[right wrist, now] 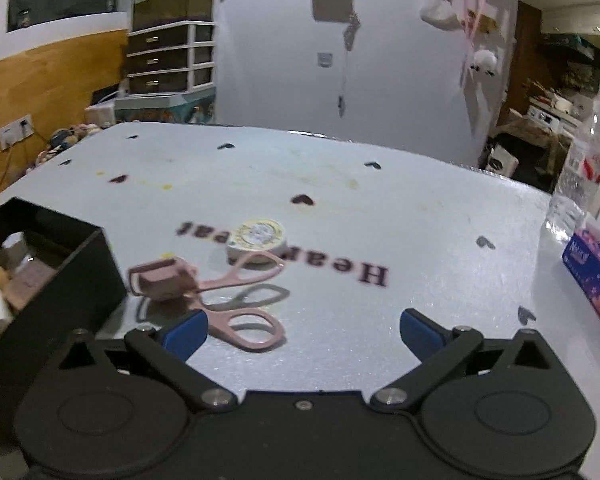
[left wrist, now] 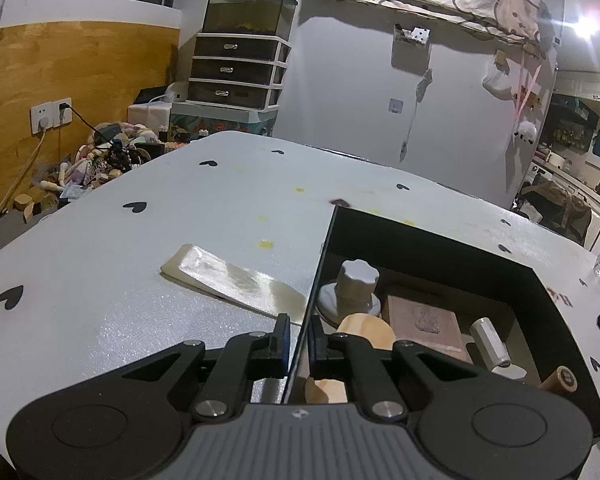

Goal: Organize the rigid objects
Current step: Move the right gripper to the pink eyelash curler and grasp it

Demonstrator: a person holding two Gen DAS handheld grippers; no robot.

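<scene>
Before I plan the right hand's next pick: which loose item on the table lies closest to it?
The pink eyelash curler, whose handle loop lies beside the open right gripper's left fingertip. The round tape roll sits farther back.

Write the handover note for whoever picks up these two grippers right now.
Left hand-held gripper: shut on the black box's wall, one finger inside, one outside.
Right hand-held gripper: open, empty, just above the table, its left finger beside the pink curler.
In the box: grey knob, wooden disc, brown tile, white cylinder, other pieces.
Left on the table: curler, tape roll behind it, flat cream piece left of the box.
Next, probably: take the curler and box it.
</scene>
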